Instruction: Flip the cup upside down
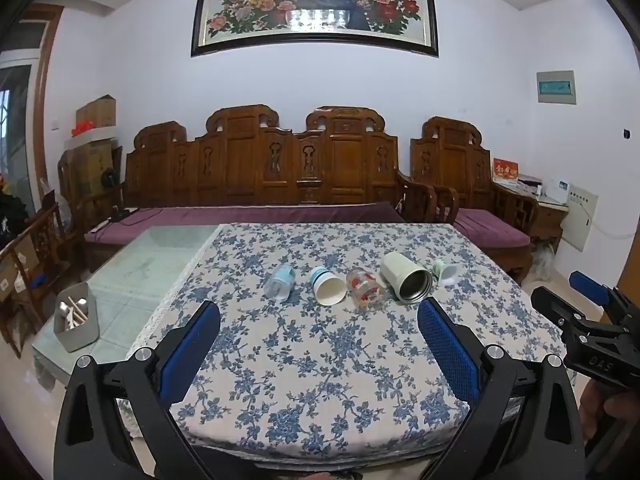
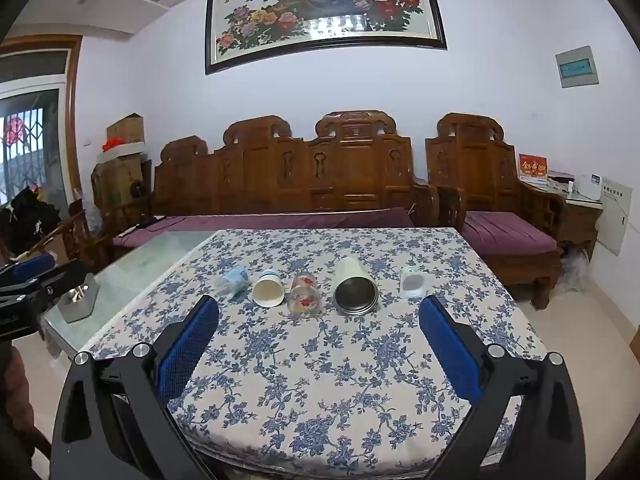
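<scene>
Several cups lie on their sides in a row on the floral tablecloth (image 1: pixel 320 360), mouths toward me: a clear cup with blue print (image 1: pixel 281 281) (image 2: pixel 233 280), a white paper cup with blue bands (image 1: pixel 328 286) (image 2: pixel 267 288), a glass with red fish (image 1: pixel 365 288) (image 2: pixel 305 294), a cream steel-lined tumbler (image 1: pixel 406 277) (image 2: pixel 354 286), and a small pale green cup (image 1: pixel 447 272) (image 2: pixel 413 283). My left gripper (image 1: pixel 320 340) is open and empty, above the cloth's near part. My right gripper (image 2: pixel 320 340) is open and empty too, short of the row. The right gripper shows in the left wrist view (image 1: pixel 592 320).
A grey utensil box (image 1: pixel 76 322) (image 2: pixel 78 298) stands on the bare glass tabletop (image 1: pixel 152 264) at the left. A carved wooden sofa (image 1: pixel 260 168) with purple cushions runs behind the table. The table's near edge is just under the grippers.
</scene>
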Available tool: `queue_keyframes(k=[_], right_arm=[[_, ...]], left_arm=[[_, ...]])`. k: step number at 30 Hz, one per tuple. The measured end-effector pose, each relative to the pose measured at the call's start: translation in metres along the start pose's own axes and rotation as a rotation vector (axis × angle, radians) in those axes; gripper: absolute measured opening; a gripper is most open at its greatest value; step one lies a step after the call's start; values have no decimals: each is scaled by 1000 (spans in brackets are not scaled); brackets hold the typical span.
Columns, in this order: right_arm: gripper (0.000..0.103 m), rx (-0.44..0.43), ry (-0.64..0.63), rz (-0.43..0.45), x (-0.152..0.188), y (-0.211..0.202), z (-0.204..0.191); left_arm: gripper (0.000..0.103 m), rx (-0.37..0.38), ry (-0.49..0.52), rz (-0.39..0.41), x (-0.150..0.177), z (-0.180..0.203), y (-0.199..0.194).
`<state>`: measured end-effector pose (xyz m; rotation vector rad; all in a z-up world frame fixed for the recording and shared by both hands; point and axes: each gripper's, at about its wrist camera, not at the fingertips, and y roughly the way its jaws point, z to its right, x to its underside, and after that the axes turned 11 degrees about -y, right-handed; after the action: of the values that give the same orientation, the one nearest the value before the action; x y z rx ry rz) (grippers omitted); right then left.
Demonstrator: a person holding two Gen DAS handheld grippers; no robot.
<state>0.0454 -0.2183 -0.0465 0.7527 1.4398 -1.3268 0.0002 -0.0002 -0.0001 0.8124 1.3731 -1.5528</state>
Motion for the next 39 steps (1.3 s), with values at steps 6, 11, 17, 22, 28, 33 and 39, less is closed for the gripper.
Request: queue_keyframes(k=[6,11,17,22,28,33,39], right_arm=[[101,-2,-3,-1,1,1,1],[101,-1,-7,-2,0,0,0],[101,0,-16,2,-5,-1,-5],[101,-7,-19,2,-2,0,-6],[101,-7,-19,1,-2,1,-6],[101,-8,-18,1,-3,1,-7],[101,-8,-19,2,-2,0,-7]], left_arm=[[95,1,-3,4,-1,0,-1],[95,0,-8,7,0,4,0],[95,3,-9,10,1,2,1],[95,5,-12,11,1,1,0],[95,5,-14,12,1,1,0],[95,8,-14,12,-3,1,-1],[95,7,-13,11,-4,2,-2]])
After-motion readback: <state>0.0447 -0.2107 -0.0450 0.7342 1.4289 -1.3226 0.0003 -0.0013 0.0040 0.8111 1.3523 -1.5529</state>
